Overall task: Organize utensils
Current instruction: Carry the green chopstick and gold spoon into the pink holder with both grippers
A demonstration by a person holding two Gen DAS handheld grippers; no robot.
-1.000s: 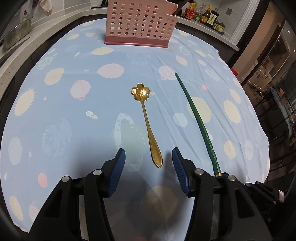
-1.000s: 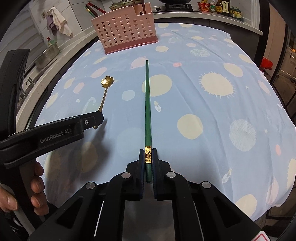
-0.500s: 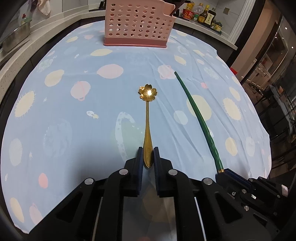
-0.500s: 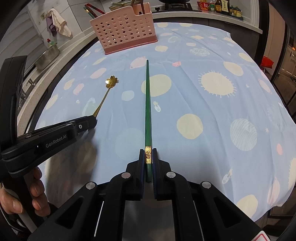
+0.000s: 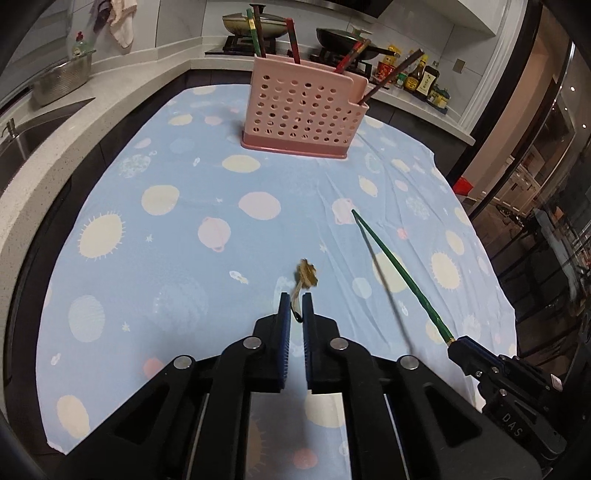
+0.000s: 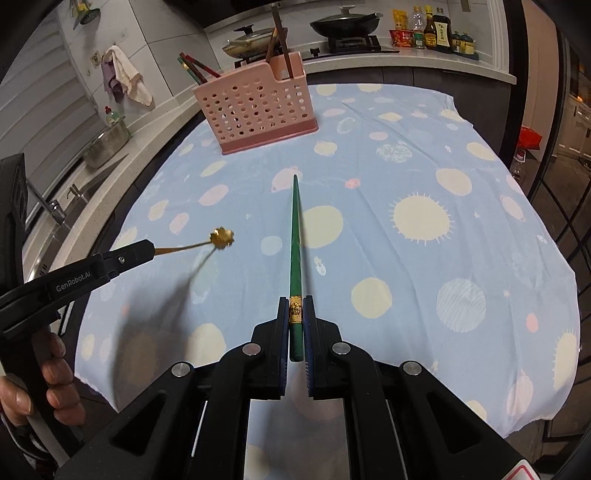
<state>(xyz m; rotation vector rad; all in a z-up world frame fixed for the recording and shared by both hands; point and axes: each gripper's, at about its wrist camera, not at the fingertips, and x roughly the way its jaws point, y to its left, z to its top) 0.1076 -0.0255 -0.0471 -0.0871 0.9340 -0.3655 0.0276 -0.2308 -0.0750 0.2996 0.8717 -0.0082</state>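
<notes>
My left gripper [image 5: 294, 302] is shut on the handle of a gold spoon with a flower-shaped bowl [image 5: 306, 275] and holds it above the blue cloth; the spoon [image 6: 221, 238] also shows in the right wrist view, with its shadow below. My right gripper [image 6: 295, 306] is shut on the thick end of a green chopstick [image 6: 296, 236], raised and pointing toward the pink perforated utensil holder [image 6: 255, 110]. The holder [image 5: 303, 110] stands at the far side of the table with several chopsticks in it. The green chopstick [image 5: 399, 273] shows at the right of the left wrist view.
The table carries a blue cloth with pale circles [image 5: 166, 240]. A counter with a sink [image 5: 33, 129] runs along the left. Pans and sauce bottles [image 6: 428, 29] stand on the counter behind the holder. The table's right edge drops to a dark floor.
My left gripper shut on the spoon handle and lifted the spoon off the cloth. My right gripper lifted the green chopstick. Both views now tilt up toward the holder.
</notes>
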